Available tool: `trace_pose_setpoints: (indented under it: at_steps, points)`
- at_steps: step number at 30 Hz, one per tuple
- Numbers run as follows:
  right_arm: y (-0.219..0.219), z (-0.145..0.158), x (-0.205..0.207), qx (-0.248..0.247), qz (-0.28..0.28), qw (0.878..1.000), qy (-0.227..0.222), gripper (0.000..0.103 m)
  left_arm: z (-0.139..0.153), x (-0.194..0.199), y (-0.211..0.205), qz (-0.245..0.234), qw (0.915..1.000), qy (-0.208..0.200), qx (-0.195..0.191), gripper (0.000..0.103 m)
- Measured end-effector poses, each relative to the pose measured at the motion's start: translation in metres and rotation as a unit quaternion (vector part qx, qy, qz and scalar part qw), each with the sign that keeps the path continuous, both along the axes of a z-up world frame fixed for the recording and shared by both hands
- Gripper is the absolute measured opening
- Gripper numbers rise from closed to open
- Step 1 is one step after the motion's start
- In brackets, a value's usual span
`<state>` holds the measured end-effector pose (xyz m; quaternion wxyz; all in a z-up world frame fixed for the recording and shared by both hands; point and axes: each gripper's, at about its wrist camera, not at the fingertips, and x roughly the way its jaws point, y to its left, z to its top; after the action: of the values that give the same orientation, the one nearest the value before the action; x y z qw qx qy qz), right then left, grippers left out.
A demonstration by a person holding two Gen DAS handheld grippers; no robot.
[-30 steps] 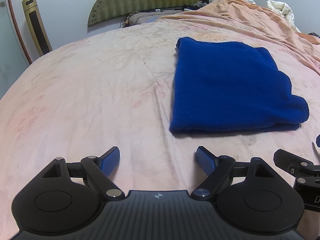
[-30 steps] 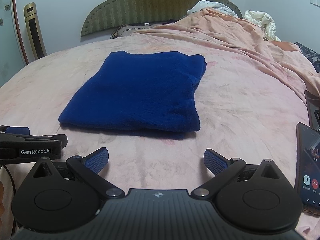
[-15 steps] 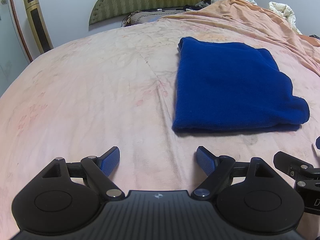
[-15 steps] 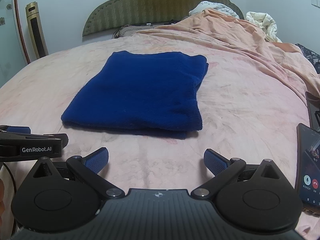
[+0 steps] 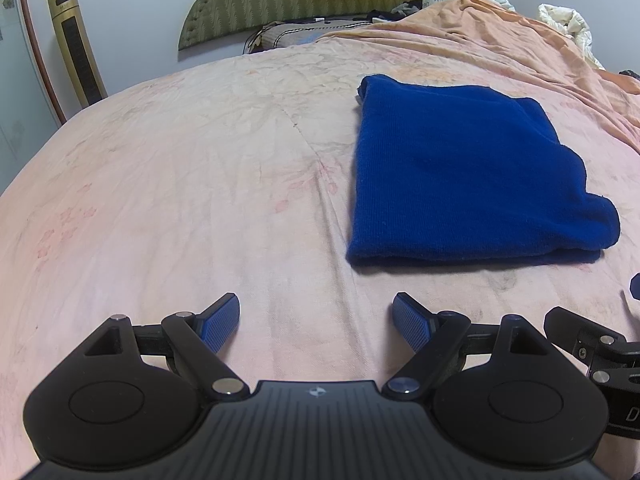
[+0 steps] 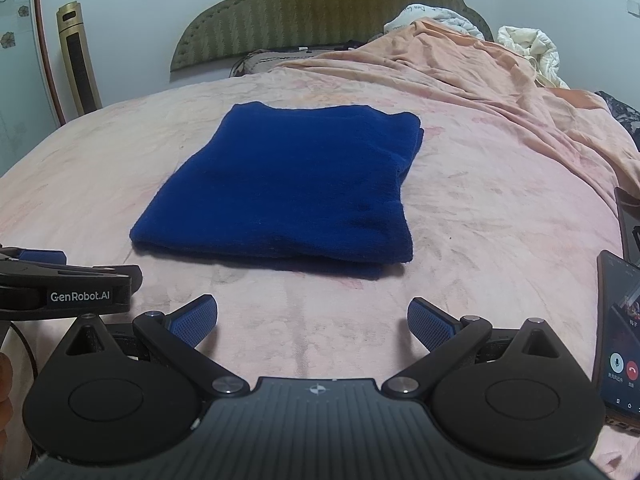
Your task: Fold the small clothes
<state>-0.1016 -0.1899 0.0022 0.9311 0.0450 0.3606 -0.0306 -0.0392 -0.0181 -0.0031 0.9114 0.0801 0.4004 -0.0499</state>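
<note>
A dark blue knitted garment (image 5: 460, 172) lies folded into a neat rectangle on the pink bedsheet (image 5: 180, 184); it also shows in the right wrist view (image 6: 288, 184). My left gripper (image 5: 316, 320) is open and empty, low over the sheet, nearer than the garment and to its left. My right gripper (image 6: 312, 320) is open and empty, just short of the garment's near edge. The left gripper's body (image 6: 60, 288) shows at the left of the right wrist view.
A phone (image 6: 618, 332) with a lit call screen lies on the bed at the right. A rumpled orange blanket (image 6: 480, 76) and white bedding (image 6: 528, 52) lie at the far right. A green headboard (image 6: 320, 12) and a gold tower fan (image 6: 78, 60) stand behind.
Both grippers have drawn back slightly from the garment, which sits a little farther up in view. Both stay open. The garment has not moved.
</note>
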Motion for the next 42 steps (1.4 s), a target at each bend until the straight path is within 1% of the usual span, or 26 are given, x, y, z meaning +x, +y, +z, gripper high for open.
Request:
trace_pose_setpoints:
  at_steps: [9, 42]
  points:
    - [-0.0048, -0.0014, 0.0013, 0.004, 0.001, 1.0, 0.002, 0.102, -0.0005, 0.0022, -0.0013, 0.002, 1.0, -0.004, 0.008, 0.084]
    - [-0.0082, -0.0039, 0.0024, 0.007, 0.004, 1.0, 0.002, 0.102, -0.0003, 0.0034, -0.0013, 0.002, 1.0, -0.003, 0.008, 0.084]
